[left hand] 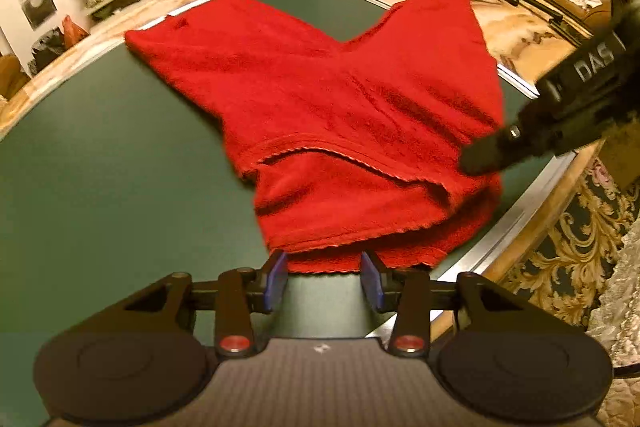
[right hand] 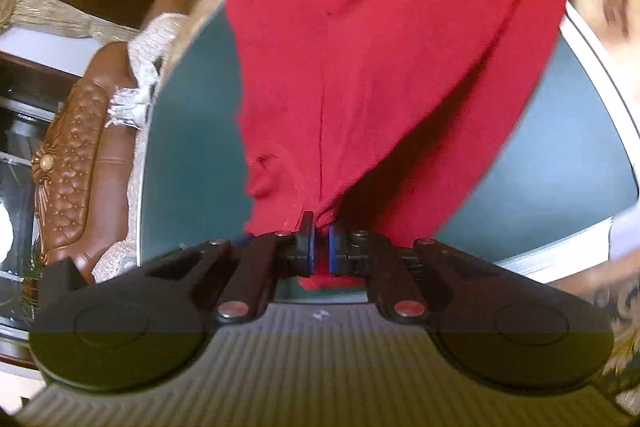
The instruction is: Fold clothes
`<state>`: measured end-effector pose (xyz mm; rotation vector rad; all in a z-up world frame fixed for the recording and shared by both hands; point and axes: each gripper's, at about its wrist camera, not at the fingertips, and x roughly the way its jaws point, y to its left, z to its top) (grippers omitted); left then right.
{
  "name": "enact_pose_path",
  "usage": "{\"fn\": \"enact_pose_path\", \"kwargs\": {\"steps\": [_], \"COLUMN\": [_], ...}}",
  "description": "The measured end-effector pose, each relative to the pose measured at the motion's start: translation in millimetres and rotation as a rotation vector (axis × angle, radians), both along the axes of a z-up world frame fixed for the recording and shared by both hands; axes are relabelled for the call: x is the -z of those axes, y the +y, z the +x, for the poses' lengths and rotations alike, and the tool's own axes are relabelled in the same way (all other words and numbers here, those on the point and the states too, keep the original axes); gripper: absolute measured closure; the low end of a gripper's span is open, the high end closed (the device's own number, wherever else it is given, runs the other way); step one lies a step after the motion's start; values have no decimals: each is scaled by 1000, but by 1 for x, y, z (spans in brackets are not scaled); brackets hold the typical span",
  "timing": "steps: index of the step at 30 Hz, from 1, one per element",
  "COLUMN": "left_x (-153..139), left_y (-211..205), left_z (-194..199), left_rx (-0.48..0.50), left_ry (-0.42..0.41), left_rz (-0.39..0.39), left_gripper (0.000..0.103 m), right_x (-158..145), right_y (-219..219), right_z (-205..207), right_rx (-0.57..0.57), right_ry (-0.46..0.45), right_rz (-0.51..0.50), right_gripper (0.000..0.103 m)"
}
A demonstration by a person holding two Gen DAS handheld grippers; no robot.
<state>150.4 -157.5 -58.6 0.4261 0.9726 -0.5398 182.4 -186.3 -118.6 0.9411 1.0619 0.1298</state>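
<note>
1. Nearest you, your left gripper hung over the near hem of the red fleece trousers, its blue-padded fingers standing moderately apart. The hem's edge lay just between their tips, but the pads did not press on it, so that hand held nothing.
2. Your right gripper had its fingers drawn nearly together on a pinch of the red cloth at the waist corner, and the fabric rose bunched towards them. In the left view the same gripper sat at the garment's right edge.
3. The waist end showed two hems stacked, so I judged one fold of the waist begun there, though loosely and not squared.
4. Farther off, the two legs spread apart in a V across the dark green bench, one cuff reaching its far rim. They were not yet laid together.
5. By my reading you were early on: bringing the legs together and folding the length remained.
</note>
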Motion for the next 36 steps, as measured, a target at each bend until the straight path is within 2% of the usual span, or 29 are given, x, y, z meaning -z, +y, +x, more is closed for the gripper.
{"fn": "enact_pose_path", "kwargs": {"steps": [5, 9, 10, 11, 13, 18, 20, 21, 23, 25, 27, 28, 31, 33, 36], "left_x": [-5, -1, 0, 1, 1, -1, -3, -4, -4, -4, 0, 2, 2, -7, -24], "left_y": [4, 7, 7, 8, 9, 7, 3, 1, -5, -11, -16, -17, -10, 2, 15], "left_z": [-4, -3, -4, -4, -4, -13, -16, -19, -23, -26, -24, -22, -21, -24, -39], "left_rx": [26, 36, 41, 50, 67, 94, 131, 151, 199, 240, 262, 267, 256, 229, 223], "left_ry": [-58, -61, -65, -69, -71, -149, -166, -174, -193, -207, -187, -171, -168, -195, -251], "left_rz": [42, 56, 58, 44, 15, 43, 60, 68, 88, 108, 114, 113, 62, -16, -46], "left_gripper": [53, 51, 55, 71, 91, 91, 87, 84, 64, 62, 74, 95, 100, 101, 101], "right_x": [7, 18, 22, 25, 32, 36, 35, 35, 33, 31, 29, 29, 27, 24, 16], "right_y": [-3, -5, -5, -6, -6, 0, 2, 3, 2, -1, -2, -2, -3, -6, -6], "right_z": [-7, -6, -6, -7, -7, 2, 4, 4, 5, 4, 4, 4, 5, 3, 1], "right_rx": [15, 18, 22, 27, 39, 34, 28, 26, 27, 29, 32, 33, 37, 43, 41], "right_ry": [-25, 4, 12, 19, 30, 22, 17, 15, 11, 8, 4, 1, -8, -22, -61], "right_rz": [76, 63, 64, 65, 75, 72, 72, 73, 81, 91, 102, 107, 127, 135, 138], "right_gripper": [94, 94, 94, 94, 94, 94, 93, 93, 93, 93, 93, 93, 93, 93, 93]}}
